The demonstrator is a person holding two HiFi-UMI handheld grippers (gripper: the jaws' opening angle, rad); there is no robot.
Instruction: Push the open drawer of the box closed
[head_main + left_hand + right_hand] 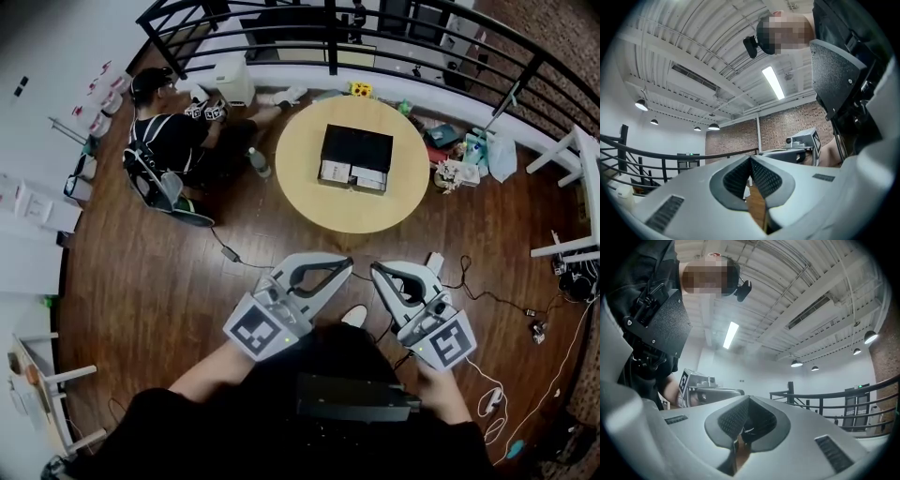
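1. Box (356, 150): in the head view, one black box lies on the one round table (300, 183), near its middle and well apart from both grippers. Its drawer (352, 175) shows as a white front on the near side; what it holds cannot be told. Two grippers are held level over the wooden floor (169, 281), side by side, both pointing toward the table: the left gripper (345, 265) and the right gripper (377, 271). One other person (169, 141) sits on the floor left of the table.
2. Left gripper view: its jaws meet at the tips, with nothing between them.
3. Right gripper view: its jaws are pressed together, also empty.
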